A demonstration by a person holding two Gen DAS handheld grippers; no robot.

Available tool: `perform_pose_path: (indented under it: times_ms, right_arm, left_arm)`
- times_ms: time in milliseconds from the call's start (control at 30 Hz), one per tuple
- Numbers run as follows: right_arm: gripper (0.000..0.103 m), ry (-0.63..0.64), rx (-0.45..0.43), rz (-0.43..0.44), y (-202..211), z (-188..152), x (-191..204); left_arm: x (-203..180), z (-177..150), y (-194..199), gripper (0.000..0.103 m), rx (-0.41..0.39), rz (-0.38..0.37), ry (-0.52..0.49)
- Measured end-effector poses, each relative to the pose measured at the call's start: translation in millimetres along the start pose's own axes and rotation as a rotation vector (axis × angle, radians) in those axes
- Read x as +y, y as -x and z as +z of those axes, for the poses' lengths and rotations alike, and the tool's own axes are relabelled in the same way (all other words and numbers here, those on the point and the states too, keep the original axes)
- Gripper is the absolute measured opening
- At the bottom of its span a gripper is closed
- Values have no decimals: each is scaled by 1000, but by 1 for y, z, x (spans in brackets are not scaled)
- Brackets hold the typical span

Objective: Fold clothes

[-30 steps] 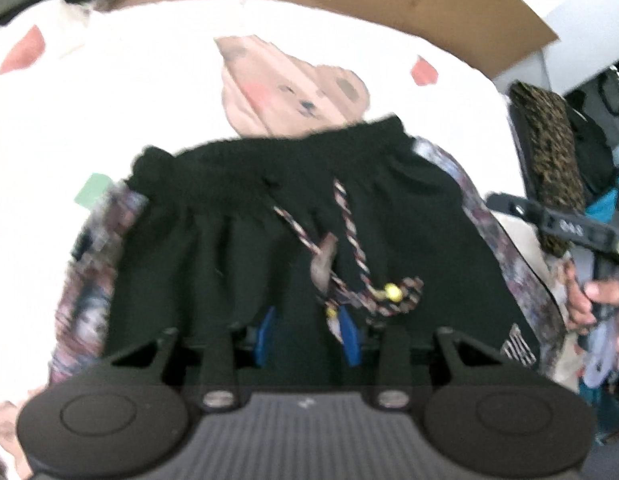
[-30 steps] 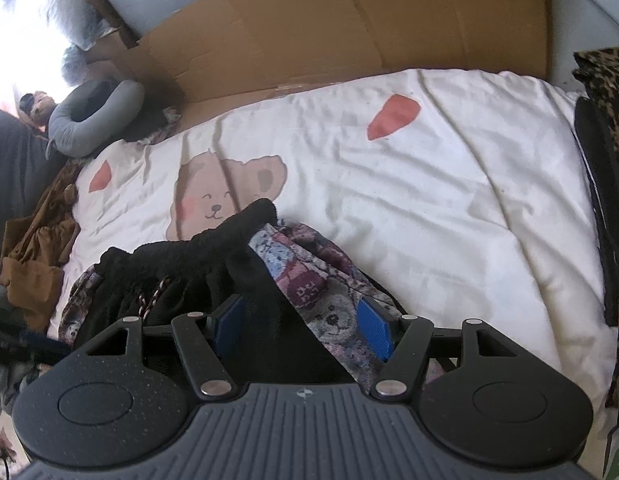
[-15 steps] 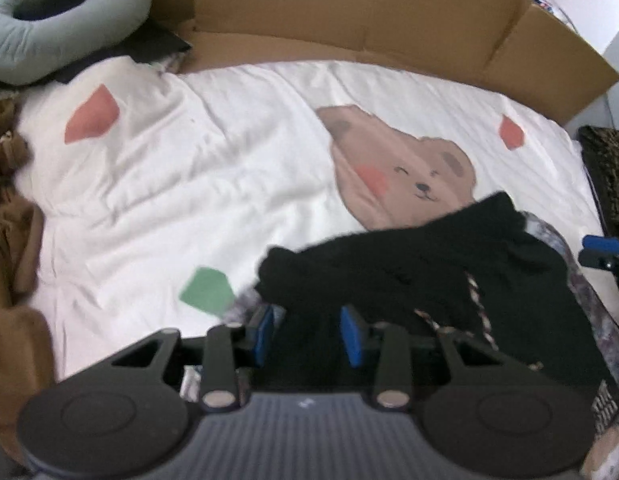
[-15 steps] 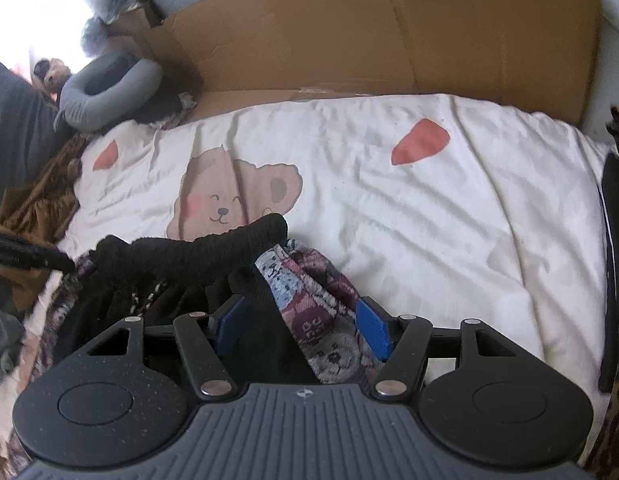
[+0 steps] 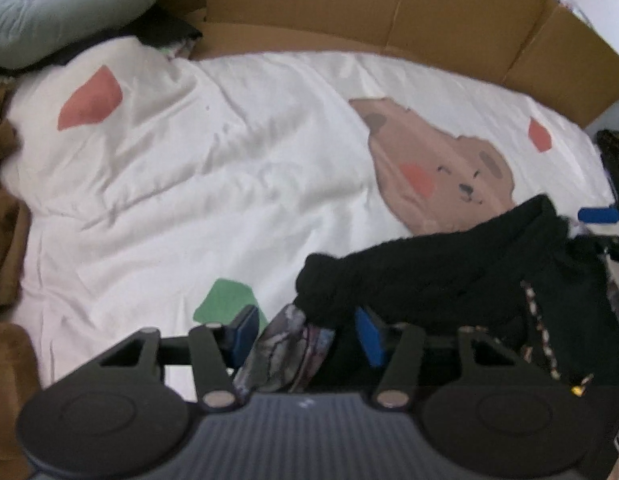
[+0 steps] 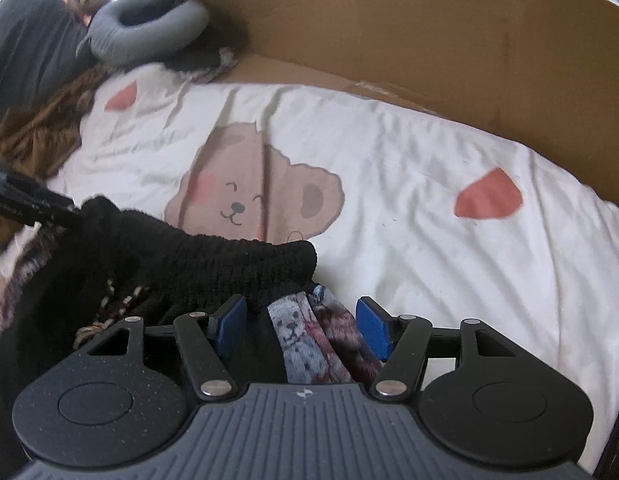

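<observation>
— Where do we have the shorts (image 5: pixel 461 280)?
— On the white bear quilt (image 5: pixel 213 184); black, gathered waistband, braided cord, patterned lining showing.
— Our jaws?
— Left gripper (image 5: pixel 305 332) and right gripper (image 6: pixel 301 320) both spread, cloth between, pads not pressing.

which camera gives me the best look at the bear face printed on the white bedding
The right wrist view. There the bear print sits near the middle of the white bedding, whole and upright, only its lower edge behind the black waistband. The left wrist view shows it tilted, off to the right and softer.
</observation>
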State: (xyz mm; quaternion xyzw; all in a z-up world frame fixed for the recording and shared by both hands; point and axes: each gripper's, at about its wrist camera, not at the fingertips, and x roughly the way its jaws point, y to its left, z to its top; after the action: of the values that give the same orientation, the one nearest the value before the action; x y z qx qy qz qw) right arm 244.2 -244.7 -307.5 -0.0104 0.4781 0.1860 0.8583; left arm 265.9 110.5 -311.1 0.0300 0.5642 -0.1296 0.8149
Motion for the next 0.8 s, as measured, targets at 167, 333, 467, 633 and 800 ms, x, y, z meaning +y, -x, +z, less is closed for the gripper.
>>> perform_pose_path:
  times_ms: [167, 333, 467, 633, 800]
  right_arm:
    - [35, 31, 51, 5, -22, -3, 0]
    - [5, 45, 35, 0, -20, -8, 1]
    - [3, -2, -8, -20, -7, -8, -7]
    - [3, -47, -44, -24, 2, -9, -14]
    - [3, -82, -43, -41, -4, -8, -20]
  left_arm:
    - [3, -7, -7, 19, 2, -31, 8]
    - [10, -13, 8, 12, -52, -38, 42]
    - [22, -17, 23, 11, -97, -68, 106]
    - [32, -24, 28, 11, -131, -108, 155]
    - [37, -23, 17, 10, -123, -110, 188]
